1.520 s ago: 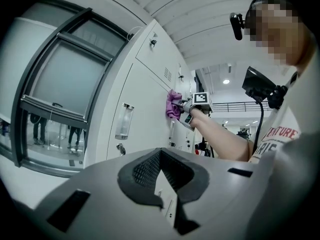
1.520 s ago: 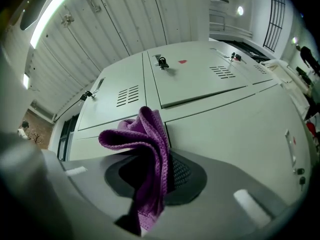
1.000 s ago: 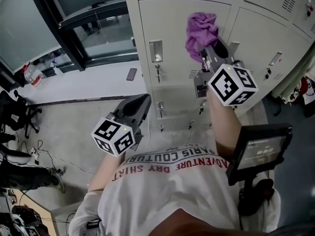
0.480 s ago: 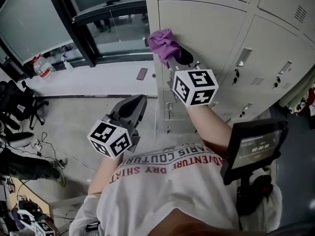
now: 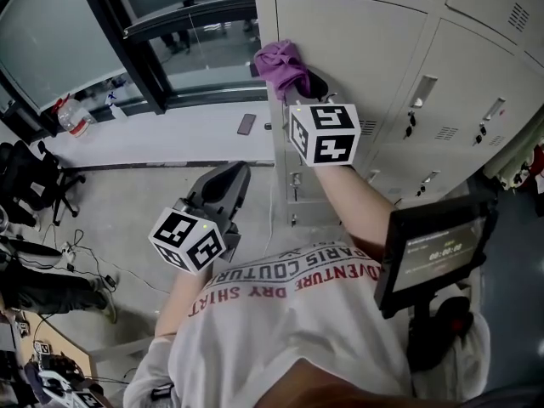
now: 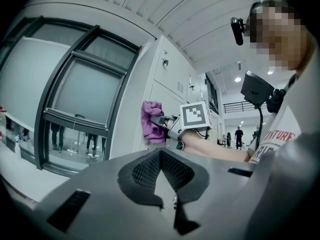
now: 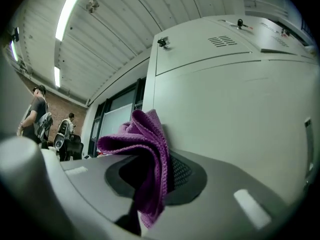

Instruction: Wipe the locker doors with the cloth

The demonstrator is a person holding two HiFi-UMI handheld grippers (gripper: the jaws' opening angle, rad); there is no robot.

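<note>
- A glass wall point(image 5: 68, 32) fills the far left. A plastic bottle point(image 5: 75, 116) and a dark phone point(image 5: 246, 124) lie on the pale ledge point(image 5: 170, 143) below it.
- The left gripper point(image 5: 229, 181) hangs low, well apart from the lockers. Its jaws are pressed together with nothing between them.
- The purple cloth point(image 5: 283, 65) is bunched against the upper left part of a beige locker door point(image 5: 365, 49), close to the door's left edge.
- The right gripper point(image 5: 313, 92) is clamped on the cloth. The cloth spills out from between its jaws and lies against the door.
- A small dark screen point(image 5: 433, 249) on a stand sits at the lower right, just beside the person's right arm point(image 5: 357, 202).
</note>
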